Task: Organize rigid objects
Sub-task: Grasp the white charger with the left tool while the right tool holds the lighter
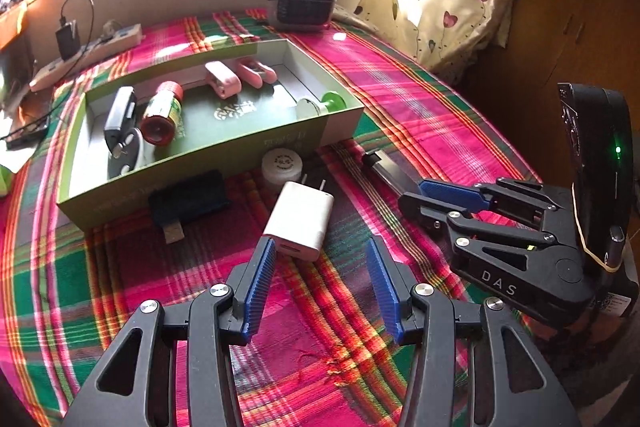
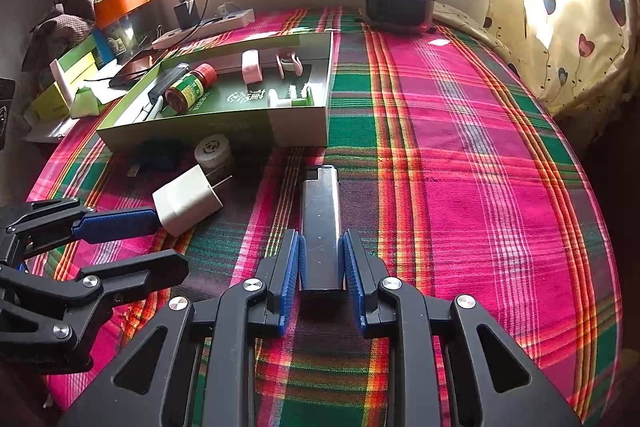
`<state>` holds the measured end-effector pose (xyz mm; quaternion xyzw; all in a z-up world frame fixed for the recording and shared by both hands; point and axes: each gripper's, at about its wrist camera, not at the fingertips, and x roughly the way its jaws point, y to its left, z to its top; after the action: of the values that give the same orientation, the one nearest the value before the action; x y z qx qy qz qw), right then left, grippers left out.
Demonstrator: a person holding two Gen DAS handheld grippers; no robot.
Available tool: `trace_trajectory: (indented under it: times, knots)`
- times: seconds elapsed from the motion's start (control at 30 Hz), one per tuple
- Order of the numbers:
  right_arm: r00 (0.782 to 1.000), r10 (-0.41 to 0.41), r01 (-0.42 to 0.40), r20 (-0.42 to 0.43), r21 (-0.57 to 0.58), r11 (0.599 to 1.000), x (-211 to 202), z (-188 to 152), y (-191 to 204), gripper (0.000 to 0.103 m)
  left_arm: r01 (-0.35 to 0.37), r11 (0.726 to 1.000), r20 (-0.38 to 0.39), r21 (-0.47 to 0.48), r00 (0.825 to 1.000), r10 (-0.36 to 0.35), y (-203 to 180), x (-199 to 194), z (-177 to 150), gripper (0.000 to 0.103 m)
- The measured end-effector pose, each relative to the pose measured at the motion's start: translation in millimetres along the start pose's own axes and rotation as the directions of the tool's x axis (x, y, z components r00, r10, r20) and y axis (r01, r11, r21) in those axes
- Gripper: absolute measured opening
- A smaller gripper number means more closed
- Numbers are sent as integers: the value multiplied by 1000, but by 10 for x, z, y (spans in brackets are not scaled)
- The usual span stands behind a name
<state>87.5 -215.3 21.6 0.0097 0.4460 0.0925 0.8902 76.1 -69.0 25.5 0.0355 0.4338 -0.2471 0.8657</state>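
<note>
**Jaws: right pinching, left spread**

Right gripper – pads clamped on the grey lighter, lying on the plaid cloth near the green box. Left gripper wide at the white charger. Lighter likely light, stiff, slick – hold flat sides, mid-body.

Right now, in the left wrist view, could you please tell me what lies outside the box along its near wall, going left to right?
Dark blue USB adapter → round white jar → white charger plug → dark lighter, held in the right gripper.
</note>
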Motion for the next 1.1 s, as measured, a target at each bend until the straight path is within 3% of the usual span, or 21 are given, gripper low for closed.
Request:
trace_trajectory:
  times: [0.17, 0.67, 1.1]
  knots:
    - [1000, -1, 1, -2, -10, 1000, 2, 2, 7, 24, -64, 998, 4, -7, 998, 64, 141, 57, 79, 47]
    - [1000, 4, -4, -3, -20, 1000, 3, 1, 8, 24, -54, 997, -46, 50, 997, 57, 48, 331, 174, 47]
    - [1000, 4, -5, -6, -34, 999, 20, 16, 1, 24, -139, 983, -27, 119, 989, 143, -26, 410, 200, 47]
